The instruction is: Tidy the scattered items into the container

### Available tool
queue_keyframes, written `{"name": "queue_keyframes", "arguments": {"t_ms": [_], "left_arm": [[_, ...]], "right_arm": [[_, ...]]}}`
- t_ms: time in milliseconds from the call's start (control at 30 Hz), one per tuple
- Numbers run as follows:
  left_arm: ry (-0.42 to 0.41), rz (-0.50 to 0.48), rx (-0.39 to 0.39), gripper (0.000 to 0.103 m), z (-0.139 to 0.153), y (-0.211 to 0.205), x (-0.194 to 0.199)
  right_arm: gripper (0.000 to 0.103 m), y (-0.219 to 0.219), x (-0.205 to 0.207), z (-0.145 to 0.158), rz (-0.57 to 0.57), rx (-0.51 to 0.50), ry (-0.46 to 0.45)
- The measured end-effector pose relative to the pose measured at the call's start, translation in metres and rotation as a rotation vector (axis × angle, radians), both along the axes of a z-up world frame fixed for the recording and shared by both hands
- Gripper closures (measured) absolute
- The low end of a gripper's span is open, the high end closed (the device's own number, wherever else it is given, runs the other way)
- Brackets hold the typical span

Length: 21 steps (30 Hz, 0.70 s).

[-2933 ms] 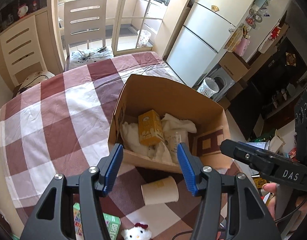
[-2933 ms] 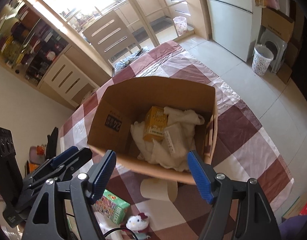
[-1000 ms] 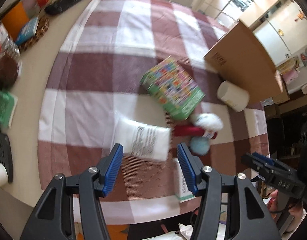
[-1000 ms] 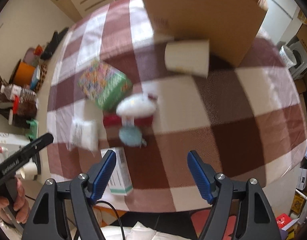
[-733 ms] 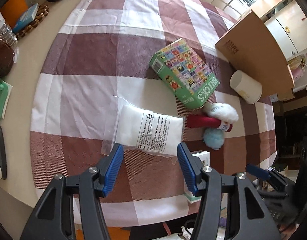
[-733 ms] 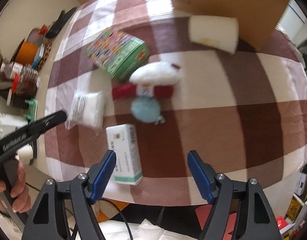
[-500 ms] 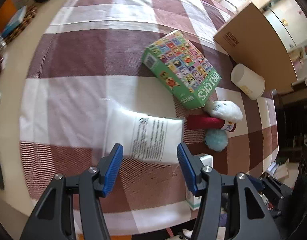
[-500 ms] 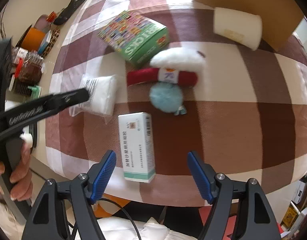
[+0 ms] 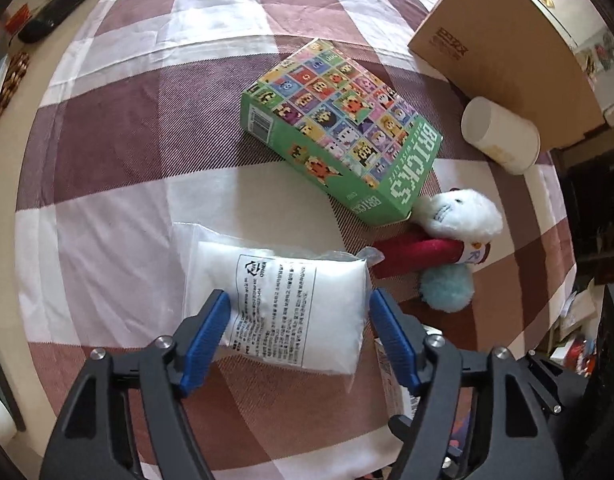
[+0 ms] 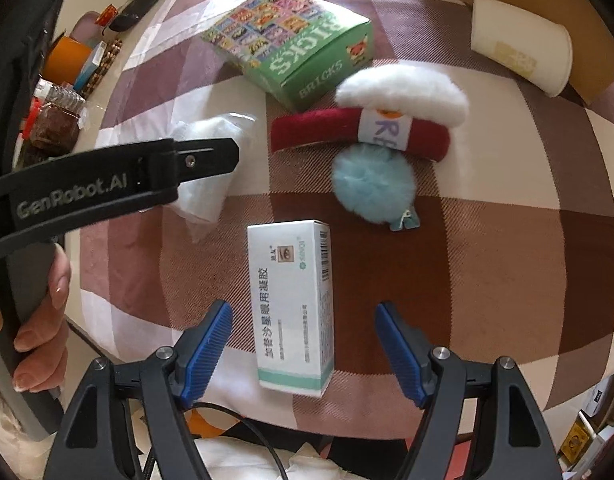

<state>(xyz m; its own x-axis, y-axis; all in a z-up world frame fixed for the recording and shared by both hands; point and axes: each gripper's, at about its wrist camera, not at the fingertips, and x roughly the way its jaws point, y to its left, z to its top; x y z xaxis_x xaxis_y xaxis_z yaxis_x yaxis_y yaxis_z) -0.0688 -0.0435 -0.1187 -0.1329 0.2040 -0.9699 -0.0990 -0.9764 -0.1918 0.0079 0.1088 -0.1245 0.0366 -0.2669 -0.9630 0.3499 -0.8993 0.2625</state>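
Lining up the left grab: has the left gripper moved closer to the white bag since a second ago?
Yes. The left gripper has come down toward the white bag, which now lies between its just-widened jaws, untouched; the green box looms larger too.

place: home dining room | evidence: checked tablecloth on table; fridge at 2 o'clock; jars at 10 o'clock
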Motion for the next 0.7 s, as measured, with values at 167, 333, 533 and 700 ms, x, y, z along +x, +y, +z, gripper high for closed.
{"name": "queue_keyframes", "arguments": {"t_ms": [167,333,533,700], "left_arm": [[0.000,0.014,-0.006,0.024,-0.006,-0.009,-0.002],[0.012,0.033,0.005,0.024,-0.007,-0.015,-0.004],[0.036,0.042,-0.003,0.035,-0.007,-0.017,-0.001],[0.054,0.063,0.005,0.045,0.000,-0.023,0.004]], "right_arm": [[0.027,-0.004,0.000,-0.005,-0.002,-0.010,0.002],[0.048,-0.003,-0.003,-0.010,-0.020,-0.007,0.000],[0.059,-0.001,-0.001,-0.009,-0.010,0.014,0.032],[0.059,0.007,-0.002,-0.006,-0.038,0.000,0.028]]}}
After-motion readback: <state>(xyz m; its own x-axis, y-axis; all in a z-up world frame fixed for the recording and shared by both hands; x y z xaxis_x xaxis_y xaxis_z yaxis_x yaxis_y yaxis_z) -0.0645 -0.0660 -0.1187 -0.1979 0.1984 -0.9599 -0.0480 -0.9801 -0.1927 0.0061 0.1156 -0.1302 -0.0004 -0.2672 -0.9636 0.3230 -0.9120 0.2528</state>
